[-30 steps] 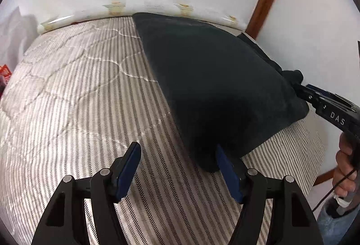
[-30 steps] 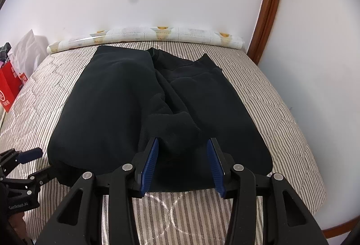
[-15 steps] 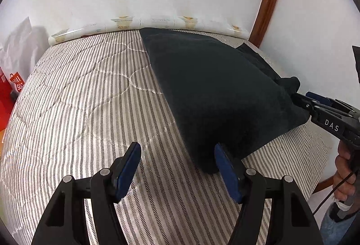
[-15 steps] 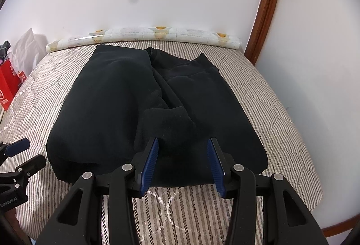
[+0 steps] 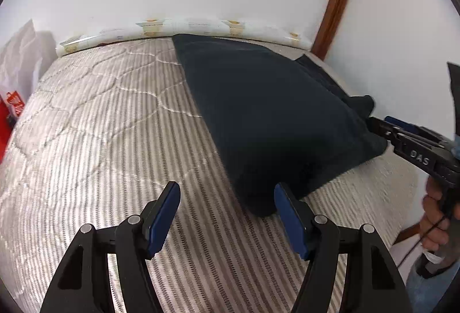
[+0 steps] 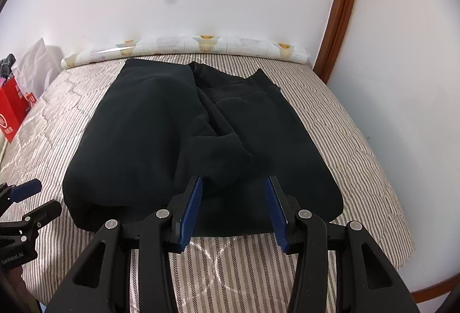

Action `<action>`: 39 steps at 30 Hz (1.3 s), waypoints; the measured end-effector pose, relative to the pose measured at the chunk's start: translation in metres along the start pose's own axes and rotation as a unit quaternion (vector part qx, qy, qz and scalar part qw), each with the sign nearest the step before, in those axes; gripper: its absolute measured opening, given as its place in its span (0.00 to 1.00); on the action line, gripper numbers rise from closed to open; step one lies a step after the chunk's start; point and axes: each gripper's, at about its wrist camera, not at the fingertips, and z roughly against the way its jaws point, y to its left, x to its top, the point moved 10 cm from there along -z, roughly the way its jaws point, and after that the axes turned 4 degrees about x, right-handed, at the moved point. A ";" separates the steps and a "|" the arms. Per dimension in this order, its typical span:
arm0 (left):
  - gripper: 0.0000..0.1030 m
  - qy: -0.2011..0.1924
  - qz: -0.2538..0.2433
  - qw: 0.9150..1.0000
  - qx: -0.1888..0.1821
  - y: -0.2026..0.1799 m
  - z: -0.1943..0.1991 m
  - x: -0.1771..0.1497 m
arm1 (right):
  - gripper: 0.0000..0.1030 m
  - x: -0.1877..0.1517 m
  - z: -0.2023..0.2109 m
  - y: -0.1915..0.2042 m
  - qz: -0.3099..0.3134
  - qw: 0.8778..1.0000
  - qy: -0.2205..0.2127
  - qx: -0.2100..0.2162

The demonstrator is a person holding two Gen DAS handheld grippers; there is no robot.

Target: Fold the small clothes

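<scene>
Left gripper (image 5: pixel 227 208) — jaws stood apart, nothing between, just beside the garment's near corner. Right gripper (image 6: pixel 233 199) — jaws apart, astride a bunched cuff, pads not visibly pressing. Dark fleece garment (image 6: pixel 161 134) lay on the striped mattress (image 6: pixel 345 117); judged soft, light, limp — best pinched at corners or hem.

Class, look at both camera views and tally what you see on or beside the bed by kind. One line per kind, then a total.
Dark garment on the striped mattress: 1
Patterned roll at the wall: 1
Red bag beside the bed: 1
Grippers, left gripper and right gripper: 2
Total: 5
</scene>
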 end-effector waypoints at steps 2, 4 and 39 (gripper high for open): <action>0.64 0.001 -0.004 1.000 -0.023 -0.006 0.000 -0.002 | 0.47 -0.002 0.000 -0.008 -0.008 1.000 -0.006 0.013; 0.64 0.005 -0.009 0.999 -0.037 -0.012 -0.003 -0.003 | 0.48 -0.004 -0.004 -0.017 -0.025 0.999 -0.004 0.025; 0.64 0.034 -0.039 0.998 -0.019 -0.055 -0.056 0.013 | 0.15 0.054 -0.026 -0.025 -0.111 0.968 -0.109 0.196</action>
